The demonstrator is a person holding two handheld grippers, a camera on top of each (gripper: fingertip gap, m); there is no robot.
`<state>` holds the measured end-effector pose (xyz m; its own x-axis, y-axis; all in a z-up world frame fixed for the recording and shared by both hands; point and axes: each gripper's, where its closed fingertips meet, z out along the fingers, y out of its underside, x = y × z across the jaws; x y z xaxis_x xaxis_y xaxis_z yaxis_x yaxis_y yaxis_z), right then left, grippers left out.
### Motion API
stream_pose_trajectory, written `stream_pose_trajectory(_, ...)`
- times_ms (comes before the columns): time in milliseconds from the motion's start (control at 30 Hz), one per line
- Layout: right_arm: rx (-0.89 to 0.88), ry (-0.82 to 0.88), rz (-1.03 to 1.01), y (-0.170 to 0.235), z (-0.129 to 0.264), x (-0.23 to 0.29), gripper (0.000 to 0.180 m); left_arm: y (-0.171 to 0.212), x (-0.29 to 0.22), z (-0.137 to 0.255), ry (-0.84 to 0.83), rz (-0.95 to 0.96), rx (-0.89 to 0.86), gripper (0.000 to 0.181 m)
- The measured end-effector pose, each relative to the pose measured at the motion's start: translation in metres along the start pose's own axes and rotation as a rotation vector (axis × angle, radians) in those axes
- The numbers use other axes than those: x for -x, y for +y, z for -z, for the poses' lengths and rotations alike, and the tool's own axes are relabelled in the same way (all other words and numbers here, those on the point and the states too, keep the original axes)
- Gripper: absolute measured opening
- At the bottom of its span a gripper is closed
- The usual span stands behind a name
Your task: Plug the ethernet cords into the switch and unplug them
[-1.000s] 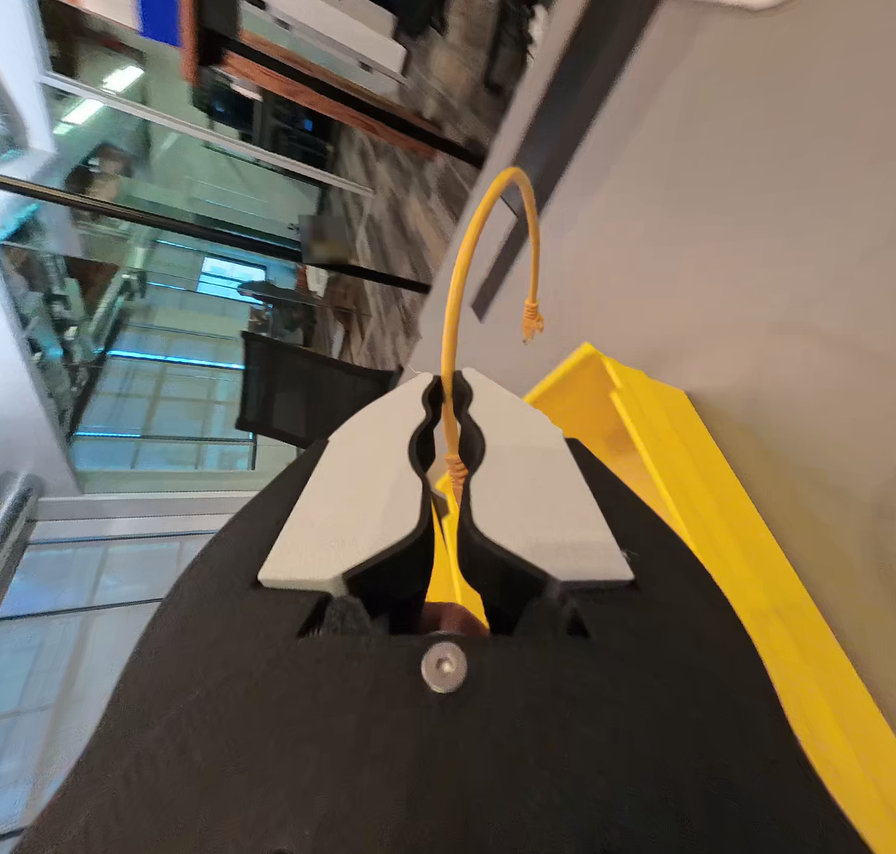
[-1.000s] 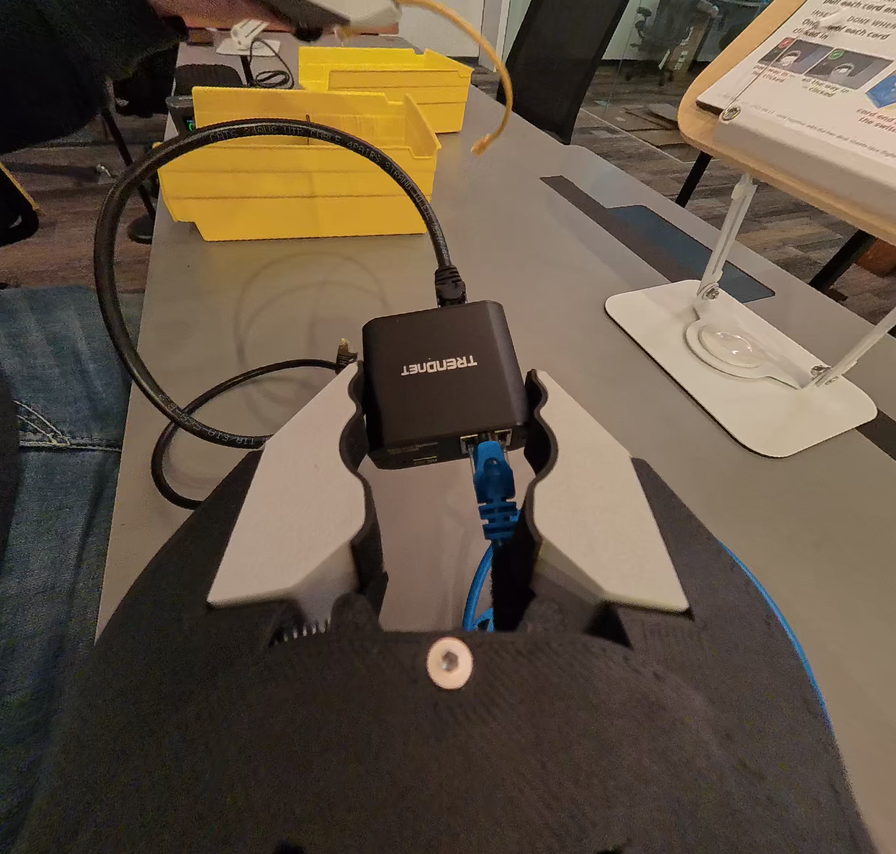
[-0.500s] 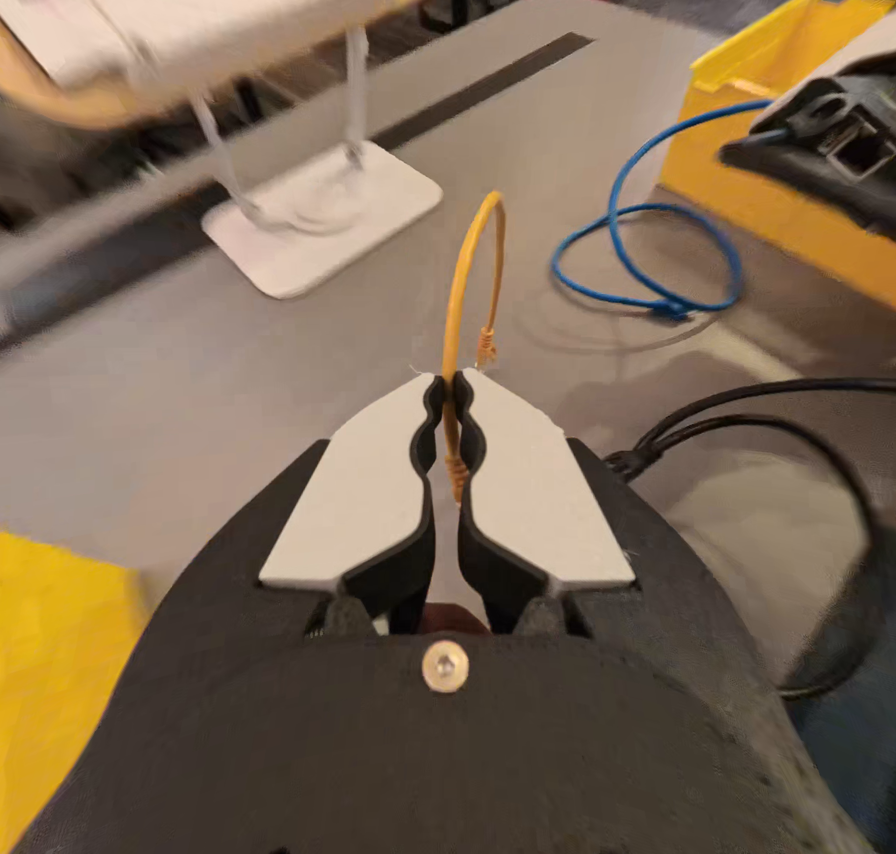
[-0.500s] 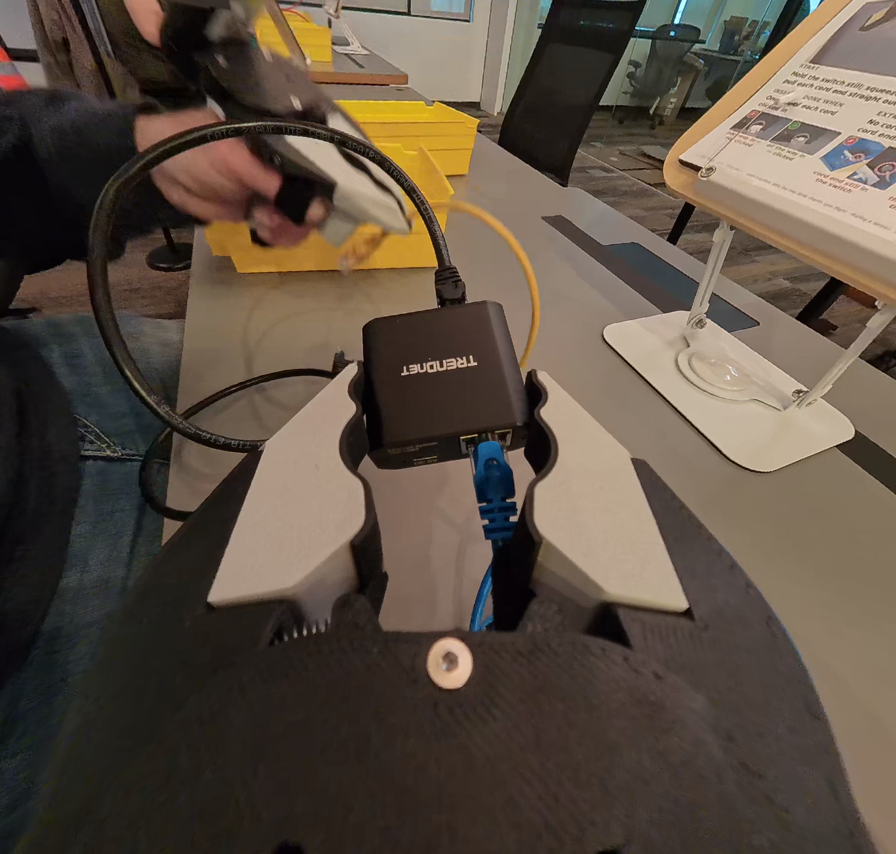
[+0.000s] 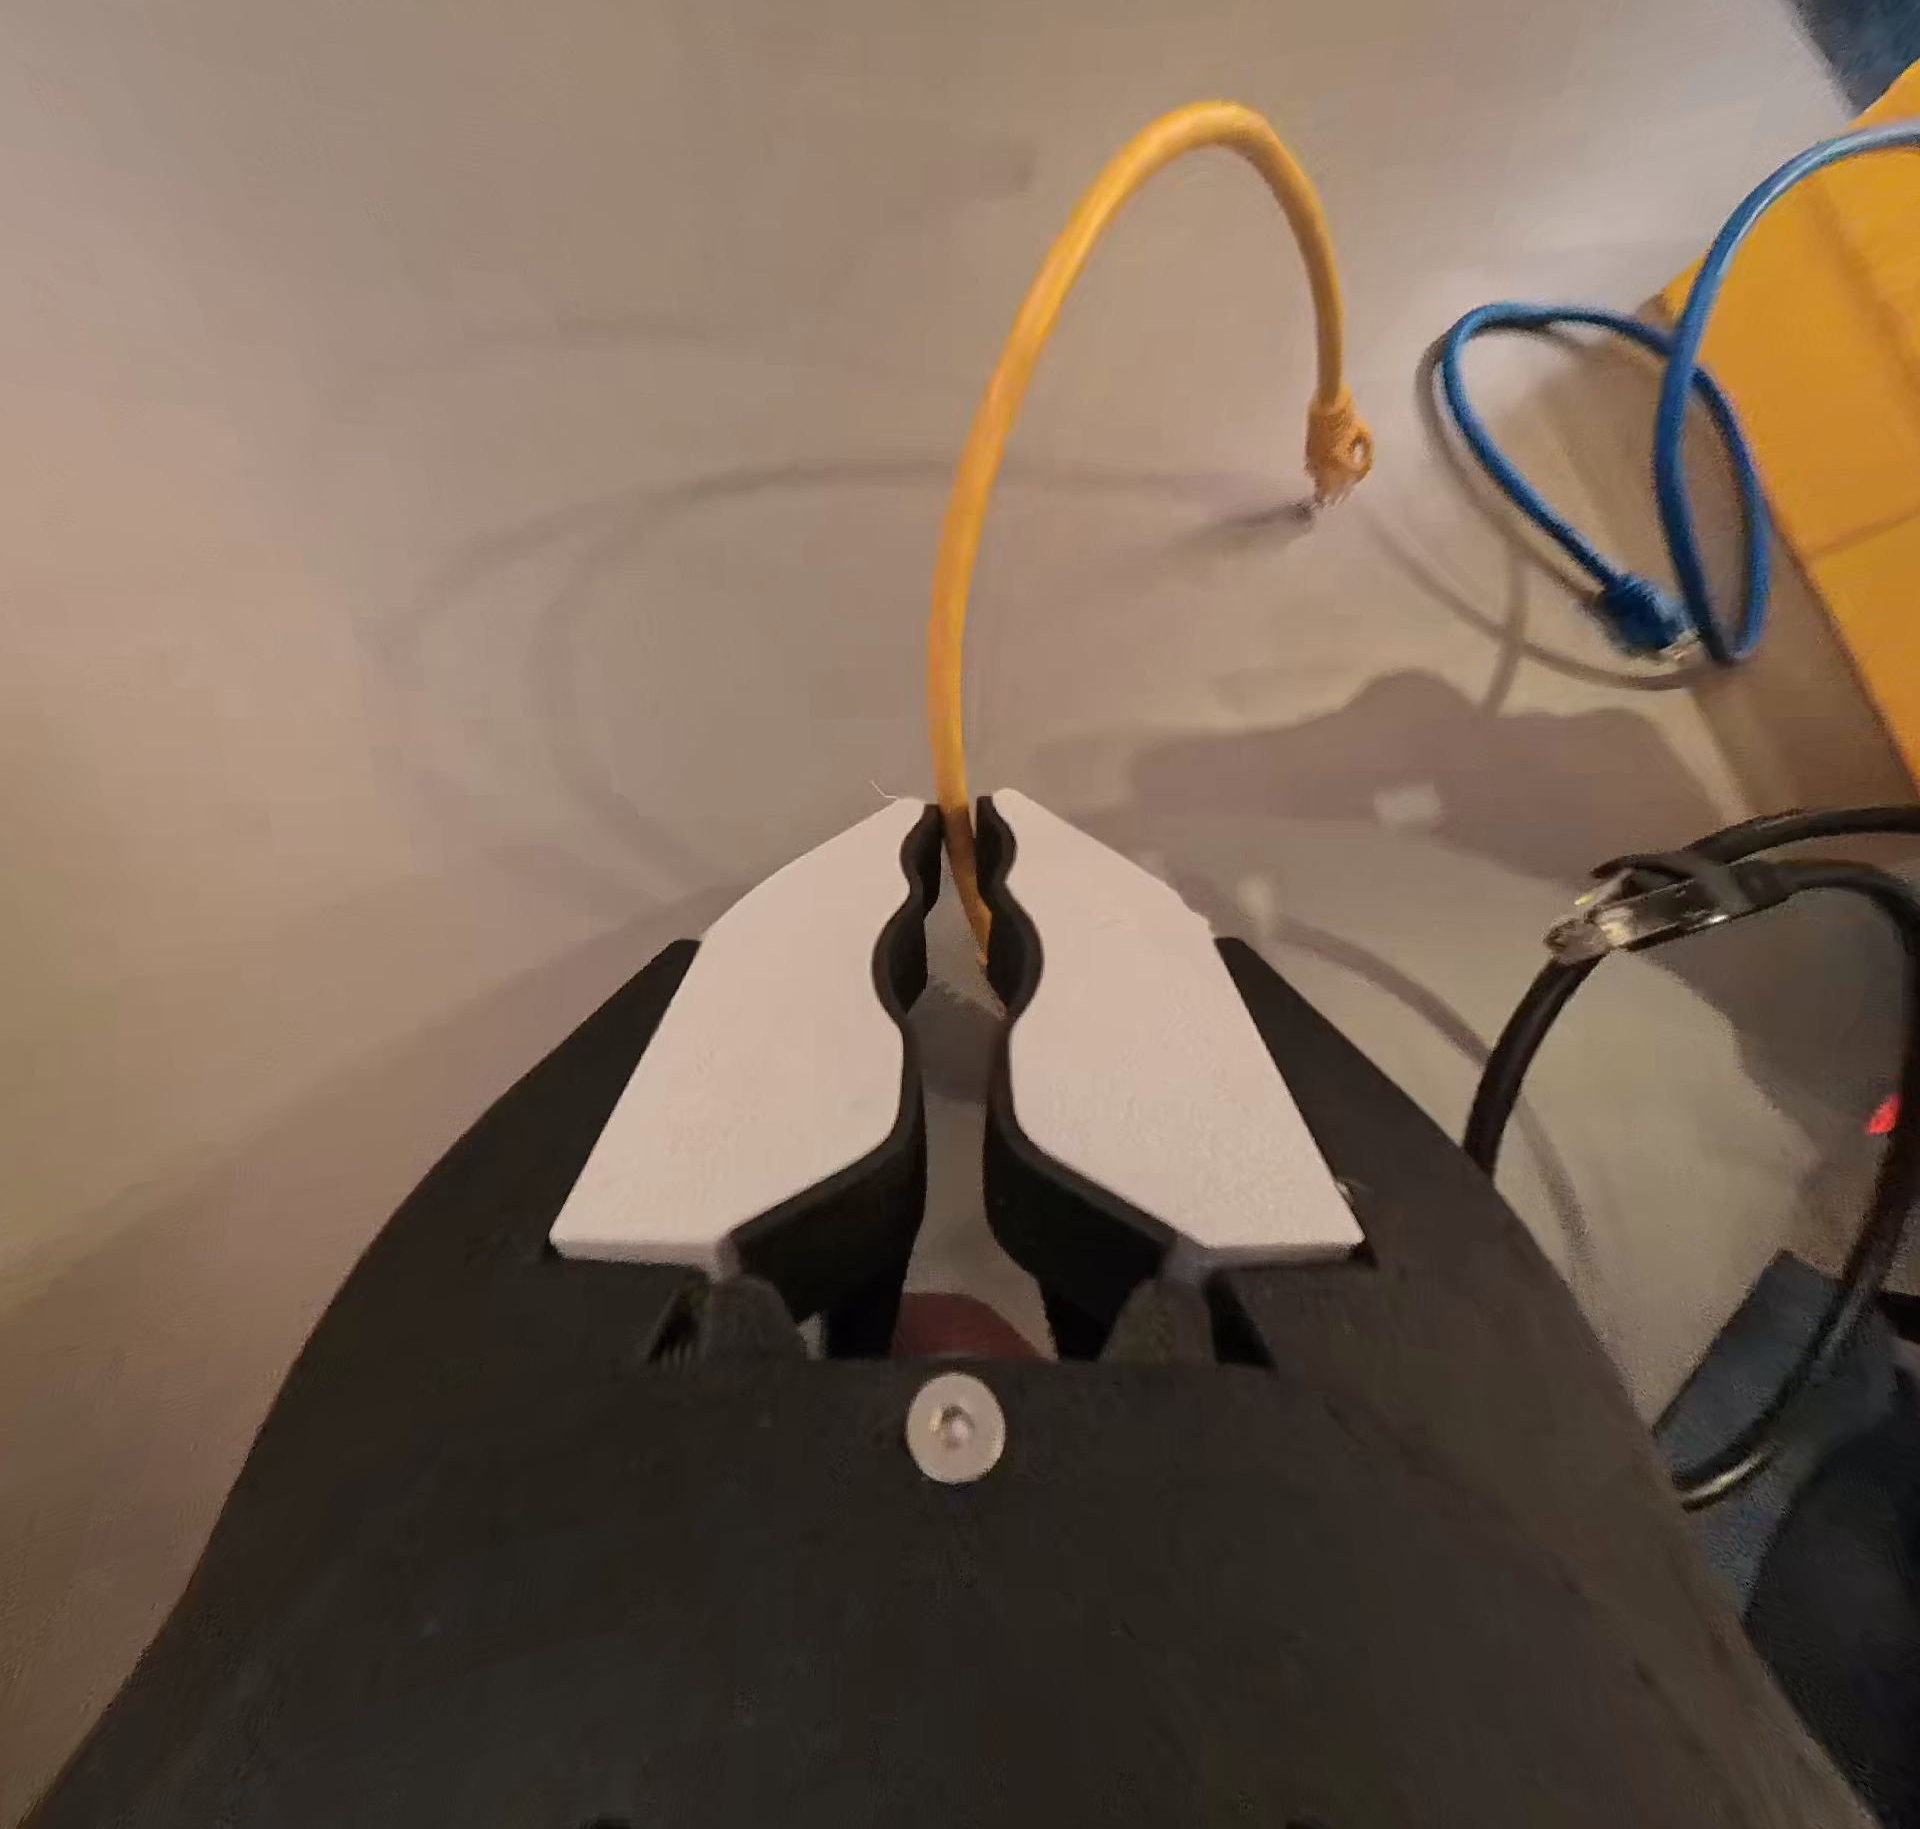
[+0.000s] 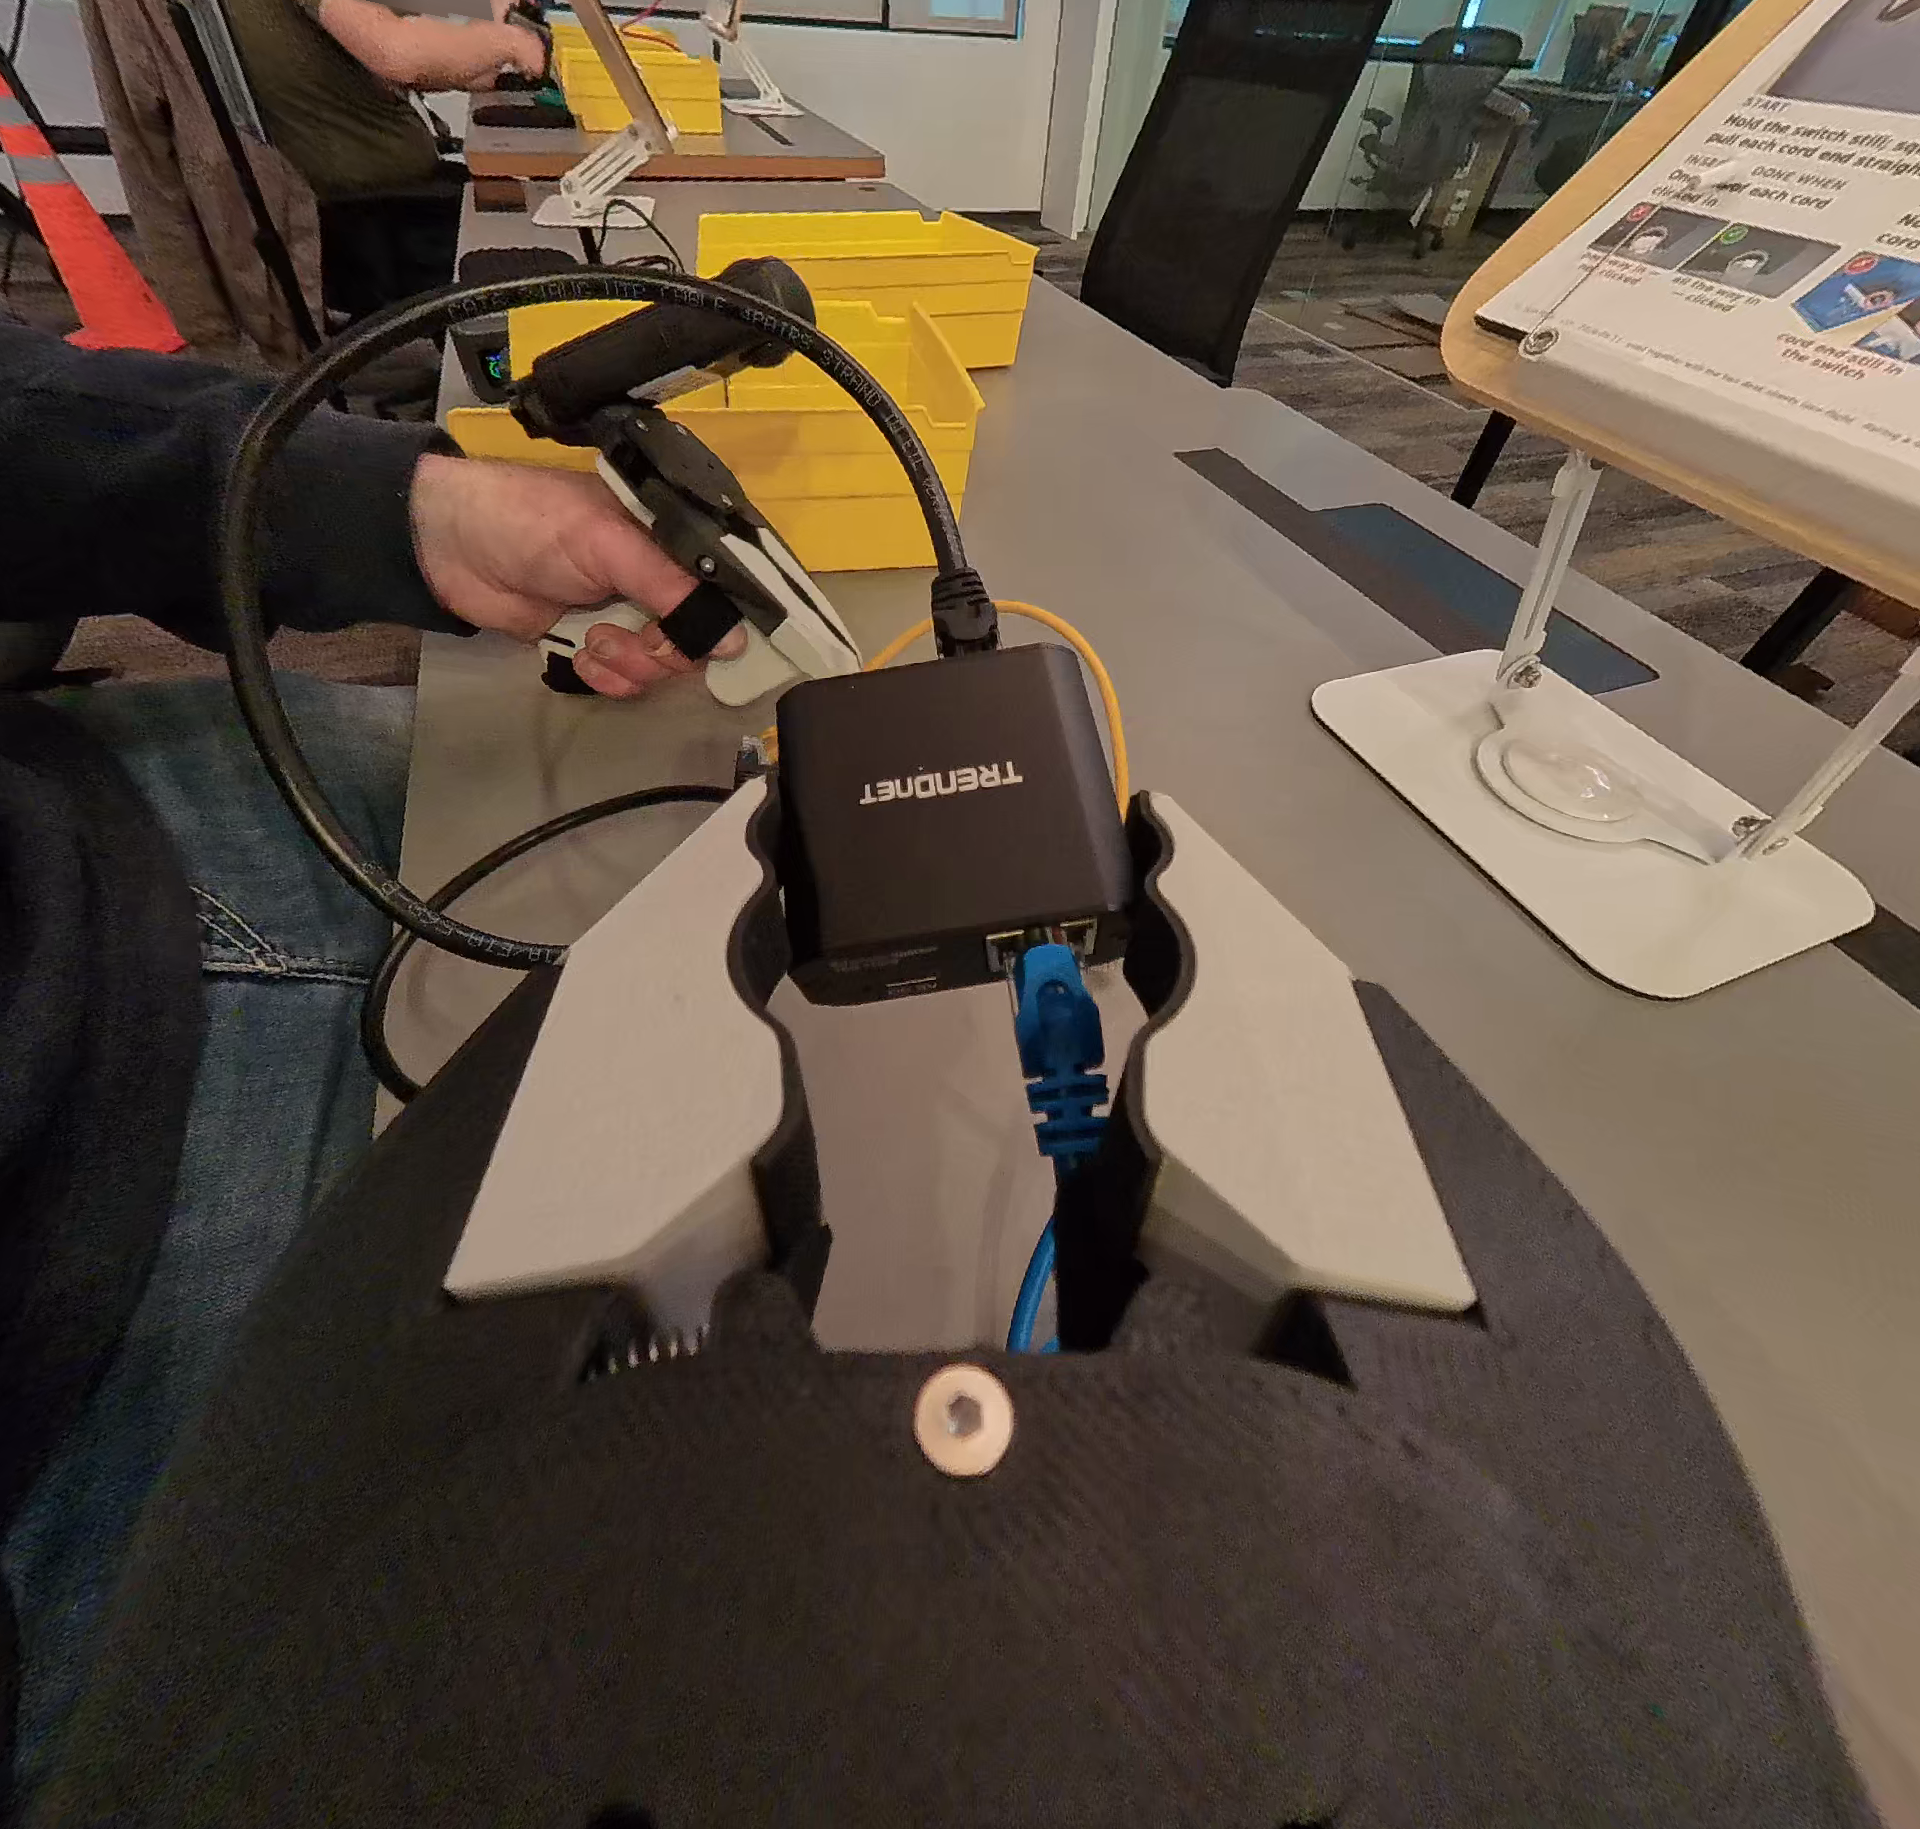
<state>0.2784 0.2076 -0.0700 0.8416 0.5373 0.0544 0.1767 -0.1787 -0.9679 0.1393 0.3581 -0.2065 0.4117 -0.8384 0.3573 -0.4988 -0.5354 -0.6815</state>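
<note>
My right gripper (image 6: 951,823) is shut on the black switch (image 6: 935,740) and holds it by its two sides over the grey table (image 6: 1299,636). A blue ethernet cord (image 6: 1055,1021) is plugged into a front port. A black cable (image 6: 961,605) enters the back. My left gripper (image 5: 961,813) is shut on a yellow ethernet cord (image 5: 997,408). The cord arcs up and over, and its free plug (image 5: 1335,439) hangs just above the table (image 5: 416,429). In the right wrist view the left gripper (image 6: 831,652) sits low, just behind and left of the switch, with the yellow cord (image 6: 1107,699) looping behind it.
Yellow bins (image 6: 831,429) stand at the back left of the table. A white stand base (image 6: 1558,823) with an instruction board (image 6: 1714,221) is to the right. The blue cord's loose loop (image 5: 1714,491) and black cable (image 5: 1538,1031) lie right of the left gripper. A black chair (image 6: 1226,148) stands beyond the table. Left tips to right tips: about 25 cm.
My left gripper has swung down from near the bins to low over the table beside the switch, with the yellow cord still in it. My right gripper has held the switch still.
</note>
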Motion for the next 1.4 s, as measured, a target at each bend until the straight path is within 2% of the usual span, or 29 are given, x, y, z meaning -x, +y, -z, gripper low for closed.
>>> stream_pose_trajectory(233,0.004,-0.003,-0.005,0.002,0.000,0.001,0.062,0.007,0.013,0.011,-0.095,-0.092,0.051,0.022)
stream_pose_trajectory(367,-0.005,-0.003,-0.009,0.001,0.002,0.001,0.062,-0.012,0.012,0.024,-0.124,-0.198,0.001,0.024)
stream_pose_trajectory(467,-0.005,-0.008,-0.007,0.001,0.001,0.004,0.062,-0.040,-0.010,0.022,-0.103,-0.428,-0.063,0.029)
stream_pose_trajectory(567,-0.004,-0.009,-0.006,0.001,0.001,0.005,0.062,-0.060,-0.039,0.001,-0.094,-0.755,-0.070,0.030)
stream_pose_trajectory(667,-0.010,-0.006,-0.007,-0.001,0.003,0.005,0.062,-0.066,-0.064,-0.033,-0.094,-1.121,-0.059,0.026)
stream_pose_trajectory(767,-0.018,-0.004,-0.009,-0.003,0.006,0.004,0.062,-0.056,-0.079,-0.070,-0.041,-1.353,0.011,0.025)
stream_pose_trajectory(967,-0.032,0.000,-0.014,-0.004,0.009,0.002,0.062,-0.038,-0.081,-0.110,0.097,-1.439,0.148,0.026)
stream_pose_trajectory(1067,-0.036,-0.002,-0.017,-0.004,0.009,0.002,0.062,-0.037,-0.082,-0.117,0.115,-1.467,0.139,0.011)
stream_pose_trajectory(1200,-0.037,-0.004,-0.018,-0.004,0.009,0.002,0.062,-0.040,-0.082,-0.121,0.163,-1.455,0.159,0.011)
stream_pose_trajectory(1300,-0.035,-0.005,-0.018,-0.004,0.009,0.002,0.062,-0.043,-0.086,-0.123,0.171,-1.478,0.151,0.017)
stream_pose_trajectory(1400,-0.034,-0.005,-0.024,-0.003,0.008,0.002,0.062,-0.044,-0.084,-0.127,0.175,-1.477,0.169,0.012)
